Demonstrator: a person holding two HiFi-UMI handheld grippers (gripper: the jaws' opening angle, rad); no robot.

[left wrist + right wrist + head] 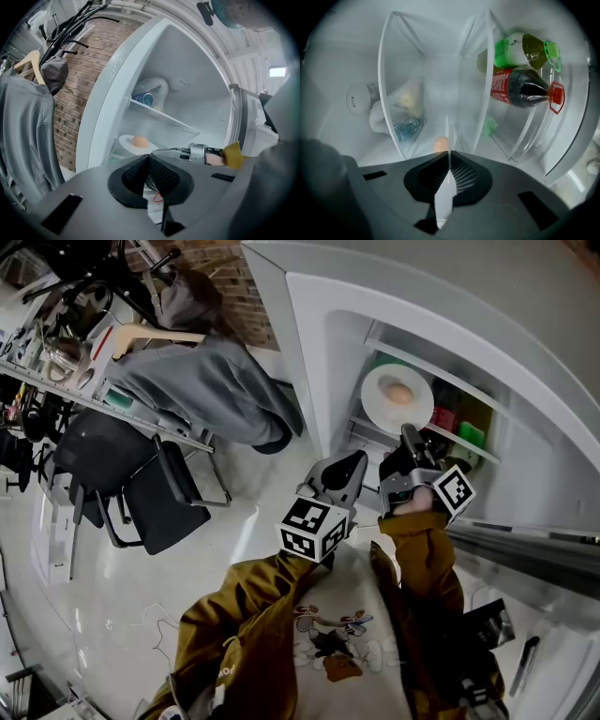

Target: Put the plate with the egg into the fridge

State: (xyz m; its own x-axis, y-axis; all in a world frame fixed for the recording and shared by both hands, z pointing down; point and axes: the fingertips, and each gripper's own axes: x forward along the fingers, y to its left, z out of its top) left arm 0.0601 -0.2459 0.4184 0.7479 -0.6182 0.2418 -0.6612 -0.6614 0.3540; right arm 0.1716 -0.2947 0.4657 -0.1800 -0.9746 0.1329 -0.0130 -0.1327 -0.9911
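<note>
Right gripper view: right tool (449, 153) clamped on plate (443, 201) rim, egg (441, 144) just beyond its tips, inside fridge (440, 70).

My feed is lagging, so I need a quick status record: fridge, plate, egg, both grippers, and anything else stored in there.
fridge: door open
plate: white, inside the fridge opening, rim clamped by right gripper; whether it rests on a shelf cannot be told
egg: on the plate
right gripper: shut on plate
left gripper: shut, holds nothing, outside the fridge
other contents: green-labelled bottle, red-labelled bottle of dark drink
</note>
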